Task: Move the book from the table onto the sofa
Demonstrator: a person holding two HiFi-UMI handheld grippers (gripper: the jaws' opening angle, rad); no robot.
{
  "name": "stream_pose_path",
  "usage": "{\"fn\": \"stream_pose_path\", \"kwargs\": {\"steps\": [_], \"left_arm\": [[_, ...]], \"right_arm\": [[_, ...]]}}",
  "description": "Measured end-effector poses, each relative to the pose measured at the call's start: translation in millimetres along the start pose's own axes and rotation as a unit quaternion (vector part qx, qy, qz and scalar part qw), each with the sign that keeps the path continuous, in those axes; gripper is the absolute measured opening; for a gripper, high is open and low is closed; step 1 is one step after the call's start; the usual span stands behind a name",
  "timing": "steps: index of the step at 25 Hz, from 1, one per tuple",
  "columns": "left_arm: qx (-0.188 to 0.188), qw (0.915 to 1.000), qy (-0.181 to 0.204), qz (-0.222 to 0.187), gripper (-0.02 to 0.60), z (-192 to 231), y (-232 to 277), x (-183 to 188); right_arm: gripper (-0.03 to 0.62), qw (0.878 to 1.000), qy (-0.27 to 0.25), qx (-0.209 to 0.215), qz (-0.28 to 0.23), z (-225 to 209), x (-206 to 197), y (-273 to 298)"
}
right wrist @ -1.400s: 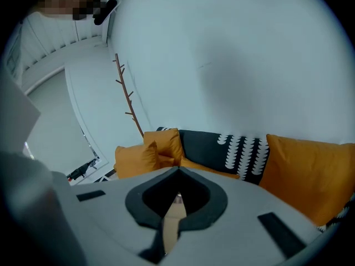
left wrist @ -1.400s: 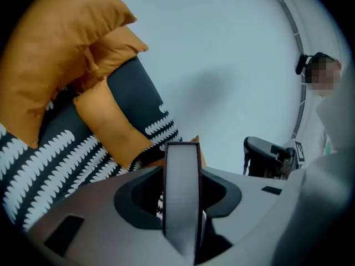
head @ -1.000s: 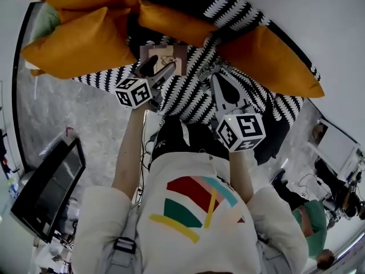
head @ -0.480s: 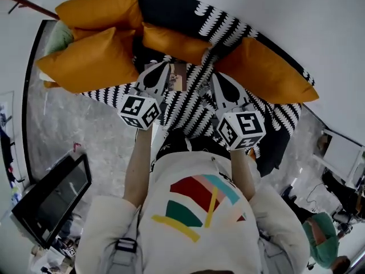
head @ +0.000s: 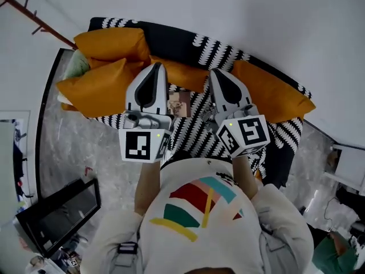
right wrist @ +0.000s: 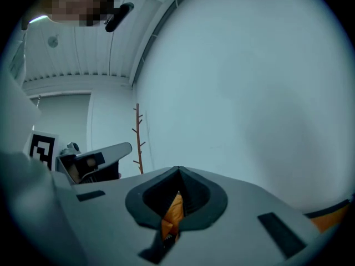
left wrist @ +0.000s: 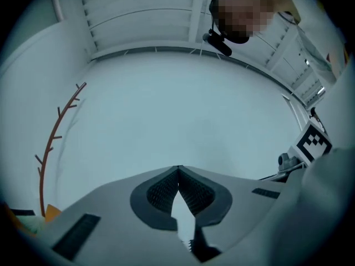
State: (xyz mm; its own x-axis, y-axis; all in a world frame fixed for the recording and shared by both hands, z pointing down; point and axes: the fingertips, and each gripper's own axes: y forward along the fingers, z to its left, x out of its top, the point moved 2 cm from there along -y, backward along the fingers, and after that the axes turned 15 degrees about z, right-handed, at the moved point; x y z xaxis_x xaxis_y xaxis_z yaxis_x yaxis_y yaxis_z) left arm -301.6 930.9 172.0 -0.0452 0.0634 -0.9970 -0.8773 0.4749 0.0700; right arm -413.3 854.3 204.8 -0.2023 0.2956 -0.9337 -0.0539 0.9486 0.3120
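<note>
Black-and-white sofa is carrying the book, so the left tongs, just closing on nothing, and the right tongs, pinched together empty, are best clearing straight above the sofa.

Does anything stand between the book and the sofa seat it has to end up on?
Nothing visible does. The book already lies on the sofa's patterned seat, in front of the orange cushions. Neither gripper holds it: the left gripper has just closed empty, the right gripper is shut.
</note>
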Motion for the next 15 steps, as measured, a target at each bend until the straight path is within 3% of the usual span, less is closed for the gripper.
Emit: {"fn": "stream_pose_path", "kwargs": {"steps": [5, 15], "left_arm": [[0.021, 0.9994, 0.021, -0.019, 0.006, -13, -11, 24], [0.040, 0.9977, 0.029, -0.046, 0.006, -1, -29, 51]], "right_arm": [[0.008, 0.998, -0.042, 0.007, -0.049, 8, 38, -20], [0.008, 0.996, -0.077, -0.004, -0.055, 22, 49, -31]]}}
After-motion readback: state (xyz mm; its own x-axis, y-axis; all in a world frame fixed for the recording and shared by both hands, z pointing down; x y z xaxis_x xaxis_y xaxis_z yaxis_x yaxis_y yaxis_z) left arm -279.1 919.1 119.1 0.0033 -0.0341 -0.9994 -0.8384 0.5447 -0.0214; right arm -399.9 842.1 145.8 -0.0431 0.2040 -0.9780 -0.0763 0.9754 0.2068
